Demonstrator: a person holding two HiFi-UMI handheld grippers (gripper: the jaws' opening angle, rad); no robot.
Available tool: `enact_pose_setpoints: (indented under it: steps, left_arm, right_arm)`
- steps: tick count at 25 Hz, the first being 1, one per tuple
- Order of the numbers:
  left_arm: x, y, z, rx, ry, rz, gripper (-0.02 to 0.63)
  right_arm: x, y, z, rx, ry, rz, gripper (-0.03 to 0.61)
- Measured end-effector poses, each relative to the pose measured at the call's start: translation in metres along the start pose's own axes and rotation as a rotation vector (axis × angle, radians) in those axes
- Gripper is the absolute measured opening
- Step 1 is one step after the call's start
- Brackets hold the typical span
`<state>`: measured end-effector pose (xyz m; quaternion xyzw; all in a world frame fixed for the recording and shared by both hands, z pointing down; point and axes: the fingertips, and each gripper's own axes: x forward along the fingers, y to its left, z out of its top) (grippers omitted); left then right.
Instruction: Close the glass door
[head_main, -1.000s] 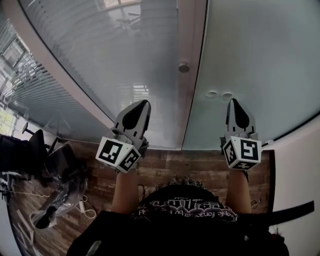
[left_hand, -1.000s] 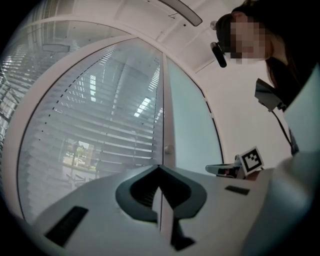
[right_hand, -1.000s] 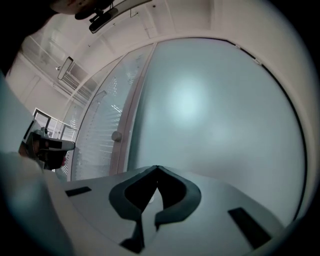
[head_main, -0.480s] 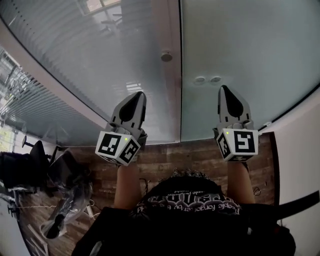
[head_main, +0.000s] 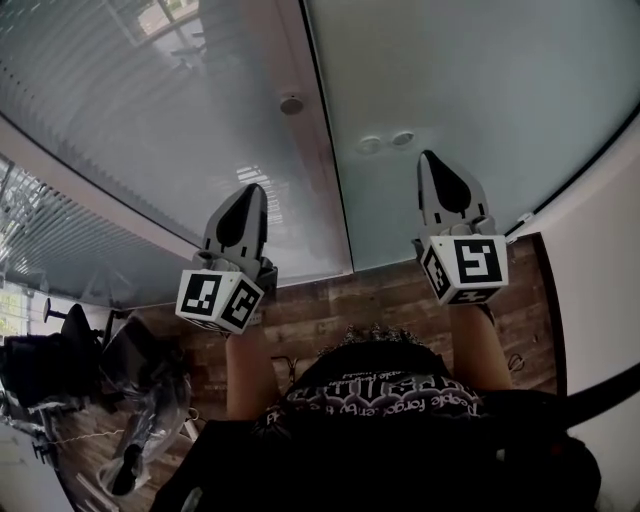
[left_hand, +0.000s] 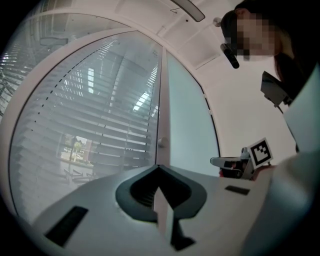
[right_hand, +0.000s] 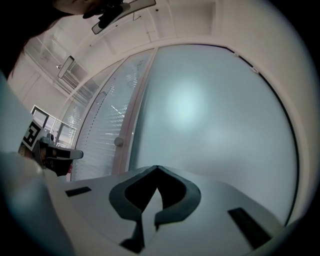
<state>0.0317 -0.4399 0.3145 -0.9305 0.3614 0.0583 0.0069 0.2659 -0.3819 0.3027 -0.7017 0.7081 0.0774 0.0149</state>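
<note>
The glass door (head_main: 490, 90) is a frosted pane at the right, with two small round fittings (head_main: 385, 143) near its left edge. It meets a pale upright frame (head_main: 318, 180) that carries a round knob (head_main: 291, 104). My left gripper (head_main: 254, 188) is shut and empty, pointing at the glass panel with blinds (head_main: 150, 120) just left of the frame. My right gripper (head_main: 427, 156) is also shut and empty, its tip close to the frosted pane below the fittings; whether it touches the pane does not show. The left gripper view shows shut jaws (left_hand: 159, 168) before the knob (left_hand: 161, 143). The right gripper view shows shut jaws (right_hand: 158, 168) before the pane (right_hand: 210, 115).
Wooden floor (head_main: 350, 300) runs under the door. An office chair (head_main: 50, 355) and a plastic-wrapped object (head_main: 140, 400) stand at the lower left. A white wall (head_main: 610, 260) closes in the right side. The person's dark shirt (head_main: 370, 400) fills the bottom.
In the head view the frame, knob and fittings have slid to the left and the frame now leans the other way. Both grippers stay shut, side by side before the glass.
</note>
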Motion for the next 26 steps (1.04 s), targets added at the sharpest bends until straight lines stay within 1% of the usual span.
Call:
enact_pose_setpoints:
  steps: [6, 13, 19, 26]
  left_arm:
    - [0.0020, -0.0058, -0.0016, 0.004, 0.010, -0.002, 0.003]
    - [-0.0028, 0.0001, -0.0024, 0.005, 0.009, 0.002, 0.002]
    - [-0.0033, 0.0017, -0.0020, 0.003, 0.008, 0.007, 0.003]
    - [-0.0047, 0.0014, -0.0045, -0.001, 0.006, 0.008, 0.002]
  right_arm:
    - [-0.0020, 0.0006, 0.0009, -0.015, 0.005, 0.016, 0.003]
    - [-0.0010, 0.0058, 0.0055, -0.035, -0.005, 0.023, 0.003]
    - [0.0008, 0.0051, 0.0021, -0.025, 0.003, 0.020, 0.003]
    - [-0.0002, 0.0031, 0.0004, -0.037, 0.007, 0.019, 0.003]
